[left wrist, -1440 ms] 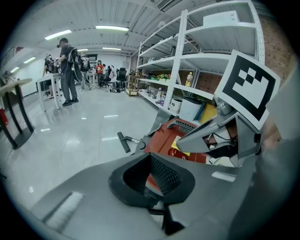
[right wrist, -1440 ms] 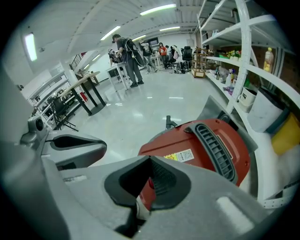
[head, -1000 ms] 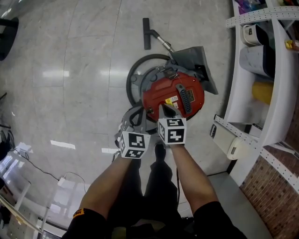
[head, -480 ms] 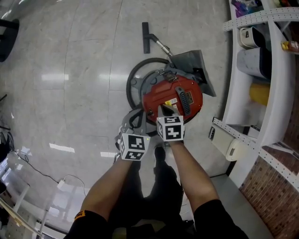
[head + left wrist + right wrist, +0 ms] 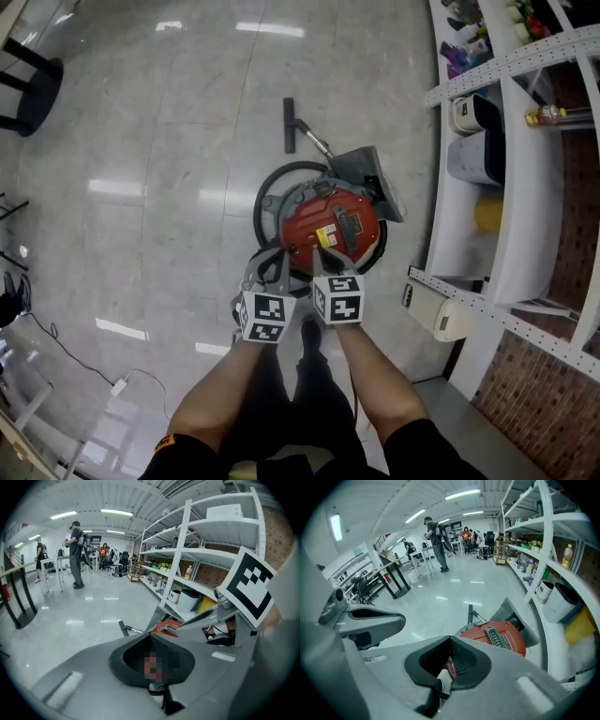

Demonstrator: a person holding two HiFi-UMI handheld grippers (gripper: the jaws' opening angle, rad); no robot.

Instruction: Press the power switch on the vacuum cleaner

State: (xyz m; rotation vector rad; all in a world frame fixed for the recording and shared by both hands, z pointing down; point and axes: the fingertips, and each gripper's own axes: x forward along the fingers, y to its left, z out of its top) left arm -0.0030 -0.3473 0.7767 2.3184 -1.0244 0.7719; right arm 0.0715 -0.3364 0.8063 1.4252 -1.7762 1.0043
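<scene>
vacuum cleaner (image 5: 330,225): hard red shell, looks heavy, i'd guess it won't slide | left gripper (image 5: 268,265) + right gripper (image 5: 328,255) both closed, empty | poke with a tip, no grab needed

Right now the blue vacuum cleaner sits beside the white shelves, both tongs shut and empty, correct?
The vacuum cleaner is red, not blue, as the head view shows. It sits beside the white shelves, with left tongs and right tongs shut and empty.
</scene>
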